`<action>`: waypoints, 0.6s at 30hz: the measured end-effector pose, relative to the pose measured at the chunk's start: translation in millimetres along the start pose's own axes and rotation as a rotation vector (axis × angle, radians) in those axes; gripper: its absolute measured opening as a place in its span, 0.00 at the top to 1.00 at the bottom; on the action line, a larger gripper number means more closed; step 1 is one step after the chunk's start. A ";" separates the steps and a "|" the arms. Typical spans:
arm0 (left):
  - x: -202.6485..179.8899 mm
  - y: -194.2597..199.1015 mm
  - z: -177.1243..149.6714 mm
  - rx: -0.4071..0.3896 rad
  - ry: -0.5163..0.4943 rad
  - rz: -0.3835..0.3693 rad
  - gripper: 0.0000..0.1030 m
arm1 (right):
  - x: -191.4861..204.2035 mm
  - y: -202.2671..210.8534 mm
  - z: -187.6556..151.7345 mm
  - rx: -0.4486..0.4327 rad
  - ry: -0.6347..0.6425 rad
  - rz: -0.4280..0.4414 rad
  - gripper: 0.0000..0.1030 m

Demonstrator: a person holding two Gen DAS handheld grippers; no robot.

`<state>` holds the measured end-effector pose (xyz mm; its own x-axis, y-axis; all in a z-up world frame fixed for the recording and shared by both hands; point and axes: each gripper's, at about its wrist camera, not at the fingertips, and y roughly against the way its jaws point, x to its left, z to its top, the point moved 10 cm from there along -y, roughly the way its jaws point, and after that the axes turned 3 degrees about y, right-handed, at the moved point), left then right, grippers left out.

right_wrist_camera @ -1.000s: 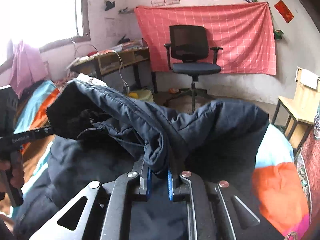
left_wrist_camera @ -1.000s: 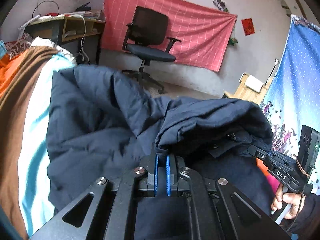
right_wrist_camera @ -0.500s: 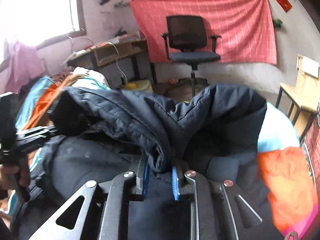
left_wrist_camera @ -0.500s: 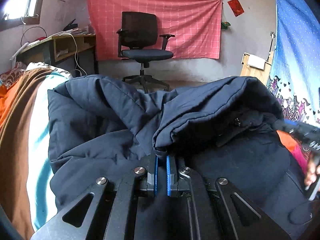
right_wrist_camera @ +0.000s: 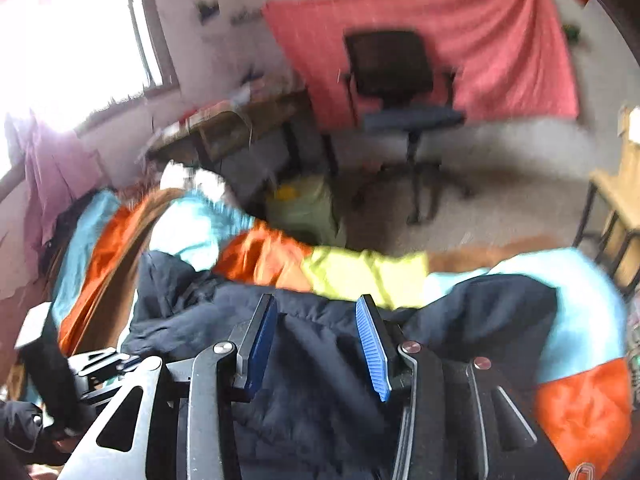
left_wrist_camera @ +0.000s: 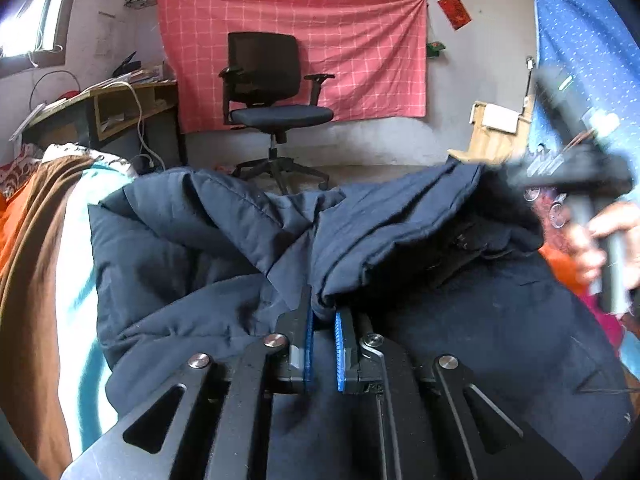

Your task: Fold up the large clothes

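A dark navy padded jacket (left_wrist_camera: 192, 264) lies spread on a bed with a striped cover (left_wrist_camera: 48, 240). My left gripper (left_wrist_camera: 322, 312) is shut on a folded edge of the jacket, which bunches over its blue pads. In the right wrist view the jacket (right_wrist_camera: 320, 380) lies flat below my right gripper (right_wrist_camera: 316, 320), which is open and empty, its blue fingers (right_wrist_camera: 370, 344) wide apart. The right gripper also shows blurred at the right of the left wrist view (left_wrist_camera: 580, 168), above the jacket's edge.
A black office chair (left_wrist_camera: 272, 100) stands on the floor beyond the bed, before a red checked cloth (left_wrist_camera: 360, 52) on the wall. A cluttered desk (left_wrist_camera: 100, 112) is at the left. A wooden stool (right_wrist_camera: 616, 200) stands at the right. The right wrist view is motion-blurred.
My right gripper has opened and let go of the jacket fold, which has dropped flat, and it has lifted away fast. My left gripper still holds its fold.
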<state>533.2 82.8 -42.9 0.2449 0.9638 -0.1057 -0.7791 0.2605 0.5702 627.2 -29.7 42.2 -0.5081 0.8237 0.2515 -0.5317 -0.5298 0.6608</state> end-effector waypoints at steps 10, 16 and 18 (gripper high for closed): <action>11.1 14.7 96.5 -0.159 0.150 -0.092 0.70 | -6.1 -23.2 -30.2 -0.020 0.085 -0.055 0.62; 59.5 -87.2 82.9 0.082 0.270 0.162 0.76 | -4.7 -33.3 -32.3 -0.039 0.133 -0.114 0.62; 76.6 -100.1 67.0 0.114 0.355 0.146 0.82 | -7.1 -38.2 -33.6 -0.043 0.127 -0.115 0.62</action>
<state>668.6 126.7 -53.5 -0.0934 0.9554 -0.2803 -0.7173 0.1306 0.6844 628.4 -22.1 -8.5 -0.5219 0.8490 0.0829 -0.6185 -0.4435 0.6487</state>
